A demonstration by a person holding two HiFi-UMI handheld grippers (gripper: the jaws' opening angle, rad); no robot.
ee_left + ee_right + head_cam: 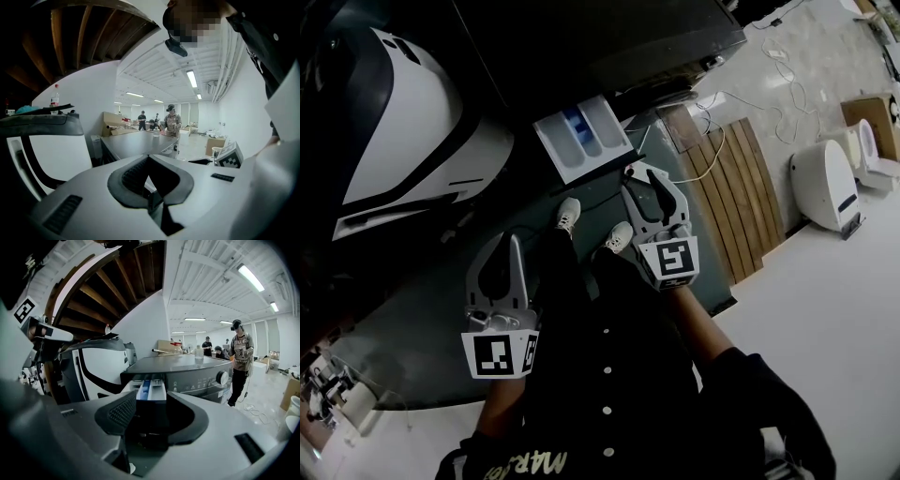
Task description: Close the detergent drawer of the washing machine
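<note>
Left tongs (149,158) are closed with nothing between them and sit nearest the person. Right tongs (642,178) stand slightly apart and empty, aimed at the detergent drawer (583,141) and just short of its front. The drawer projects open from the washing machine (187,373), with its compartments exposed.

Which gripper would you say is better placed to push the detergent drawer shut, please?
Right: the right gripper points at the open detergent drawer, close to its front; the left gripper hangs farther back.

Wooden pallet (741,187) on floor; white rounded unit (825,183) beside; people (240,355) beyond.
</note>
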